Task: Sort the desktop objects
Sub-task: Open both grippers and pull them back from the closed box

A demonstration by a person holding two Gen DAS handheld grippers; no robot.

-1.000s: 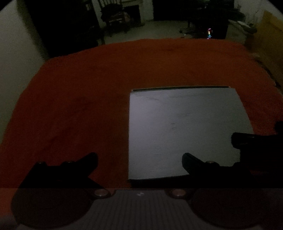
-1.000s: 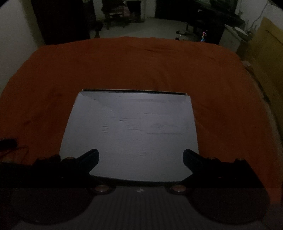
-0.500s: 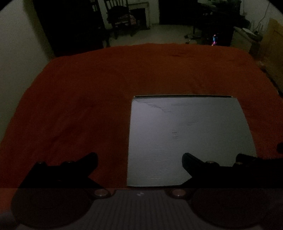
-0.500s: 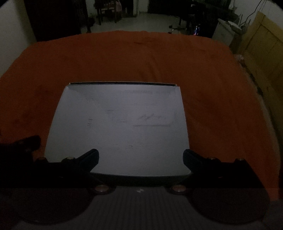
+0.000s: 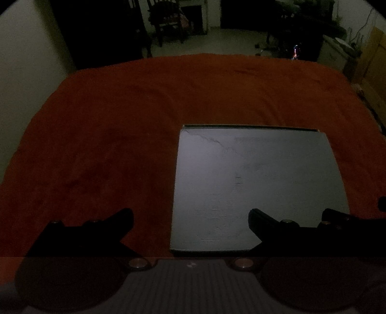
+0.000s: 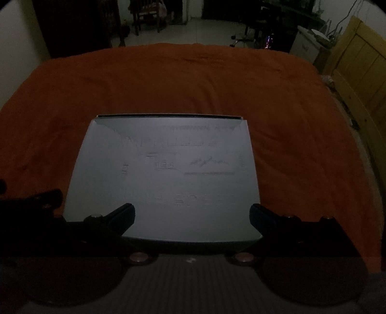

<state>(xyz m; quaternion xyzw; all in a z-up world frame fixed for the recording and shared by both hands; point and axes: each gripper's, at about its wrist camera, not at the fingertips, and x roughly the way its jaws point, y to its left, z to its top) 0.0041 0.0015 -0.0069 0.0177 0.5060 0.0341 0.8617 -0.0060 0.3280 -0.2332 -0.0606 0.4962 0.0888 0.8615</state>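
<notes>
A flat grey box (image 5: pixel 255 183) with faint printing lies on the orange cloth (image 5: pixel 108 145) that covers the table. My left gripper (image 5: pixel 190 219) is open at the near edge, over the box's near left corner, nothing between its fingers. My right gripper (image 6: pixel 191 215) is open too, hovering over the near edge of the grey box (image 6: pixel 168 174). The right gripper's dark body shows at the right edge of the left wrist view, and the left gripper's body at the left edge of the right wrist view. The room is very dim.
The orange cloth (image 6: pixel 193 79) spreads wide around the box on all sides. Beyond the table's far edge stand a dark chair (image 5: pixel 166 21) and dark furniture. A wooden panel (image 6: pixel 361 72) stands at the right.
Both wrist views have tilted or pulled back slightly, so the box sits a little lower and farther in each. Both grippers stayed open. Printing on the box shows more clearly now.
</notes>
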